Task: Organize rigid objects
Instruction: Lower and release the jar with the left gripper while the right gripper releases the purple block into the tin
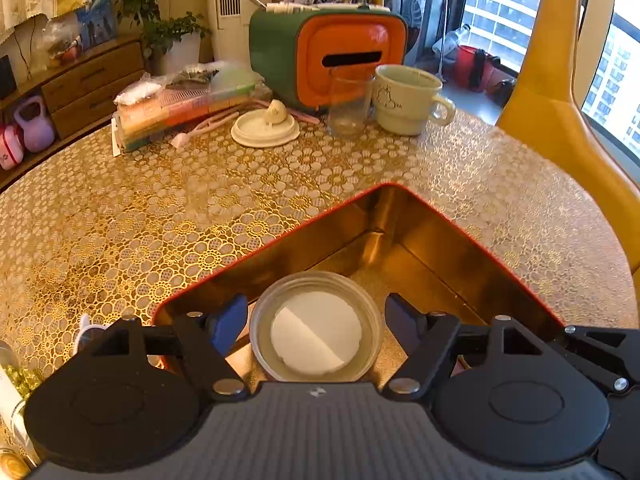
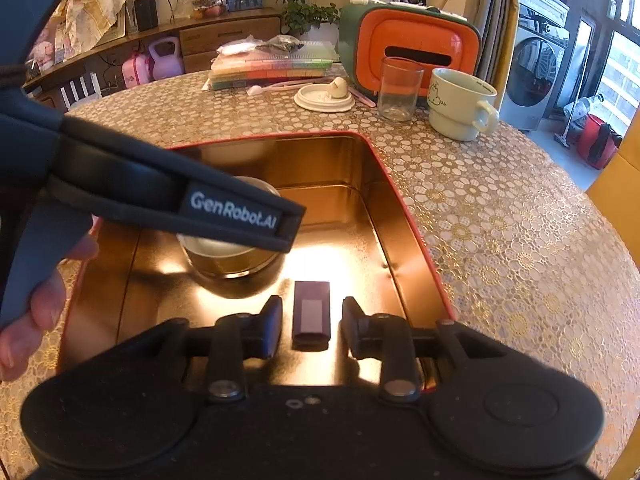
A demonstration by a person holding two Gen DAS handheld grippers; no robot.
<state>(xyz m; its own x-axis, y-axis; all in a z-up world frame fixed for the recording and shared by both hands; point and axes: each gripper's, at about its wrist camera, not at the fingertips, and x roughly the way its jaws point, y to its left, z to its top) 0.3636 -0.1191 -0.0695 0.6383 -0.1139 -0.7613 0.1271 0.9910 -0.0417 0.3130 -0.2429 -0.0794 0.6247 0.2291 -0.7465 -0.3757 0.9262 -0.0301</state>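
Looking into the tin, we see the jar and purple block inside. Both tools, left tool and right tool, are released. The glass and mug wait on the tabletop.

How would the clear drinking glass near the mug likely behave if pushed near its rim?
The clear glass stands tall and narrow, so it would probably tip rather than slide. It appears empty, so likely light. Its smooth walls may be slippery and breakable; the mug stands close by.
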